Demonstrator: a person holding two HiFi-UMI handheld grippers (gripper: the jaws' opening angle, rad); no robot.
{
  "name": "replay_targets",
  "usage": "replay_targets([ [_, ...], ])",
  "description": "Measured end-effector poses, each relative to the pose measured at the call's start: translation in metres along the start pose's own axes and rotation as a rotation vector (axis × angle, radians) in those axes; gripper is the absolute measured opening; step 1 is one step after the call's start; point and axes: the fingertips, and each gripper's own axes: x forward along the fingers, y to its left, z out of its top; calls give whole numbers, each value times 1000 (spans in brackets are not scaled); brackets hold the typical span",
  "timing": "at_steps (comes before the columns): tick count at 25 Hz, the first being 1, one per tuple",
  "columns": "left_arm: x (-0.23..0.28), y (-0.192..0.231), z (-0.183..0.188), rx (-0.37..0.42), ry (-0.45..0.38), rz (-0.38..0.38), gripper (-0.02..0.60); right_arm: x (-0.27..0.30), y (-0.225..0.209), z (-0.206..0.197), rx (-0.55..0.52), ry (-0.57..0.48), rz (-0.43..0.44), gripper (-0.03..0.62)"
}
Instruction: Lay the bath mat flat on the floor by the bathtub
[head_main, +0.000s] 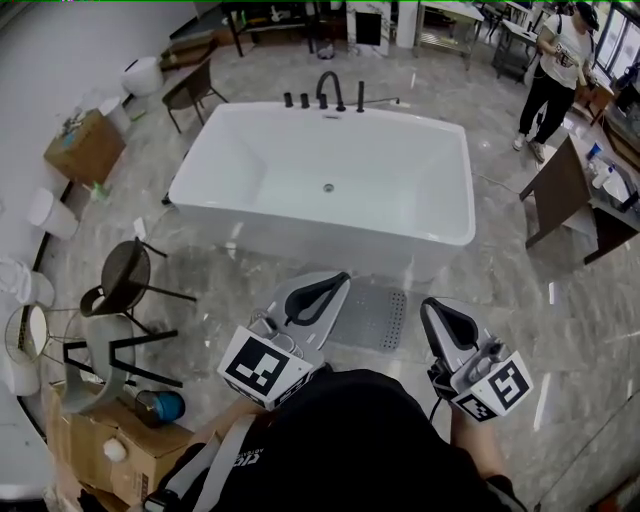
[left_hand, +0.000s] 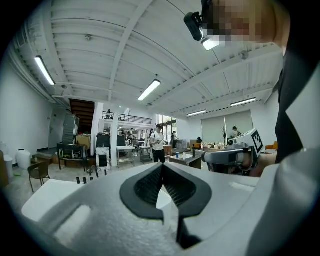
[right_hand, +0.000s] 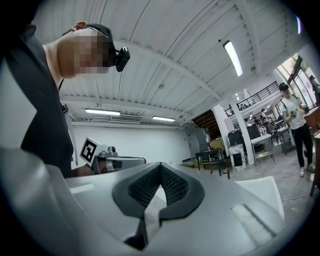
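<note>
Head view, lower centre: mat lies on the floor, just below the front wall of the tub. Grey, thin, with a dotted or perforated face. Its left part is hidden behind my left tool. What shows looks spread out, with no fold or curl that I can make out.

Left tool: jaws pressed together, nothing between them. It is raised in front of my chest and does not touch the mat.
Right tool: jaws also pressed together and empty. It sits at the lower right of the frame, beside the mat's right edge in the picture but held above it.

Handling, my estimate only:
- Light and limp. It should drape and sag when lifted, not hold its shape.
- Probably a rubbery, grippy underside, so dragging it over the polished tile may bunch it. Lift it instead.
- Not fragile, so a firm pinch is fine.

Where to grip, if it needs adjusting: the two near corners, or the near edge, one tool on each. Keep it taut between them, then lower the far edge first.

Task looks close to done. I can't confirm the hidden left part.
</note>
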Motion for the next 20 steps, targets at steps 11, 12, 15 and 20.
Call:
replay_targets([
  [11, 4, -1, -18, -40, 27, -49, 6, -4, -2, -6, 14, 15, -50, 0],
  [12, 4, -1, -19, -41, 29, -50, 6, -4, -2, -7, 15, 16, -49, 0],
  [15, 5, -3, -20, -43, 32, -55, 6, -5, -4, -7, 20, 14, -48, 0],
  [20, 4, -4, -22, -44, 24, -52, 6, -5, -3, -7, 16, 3, -43, 0],
])
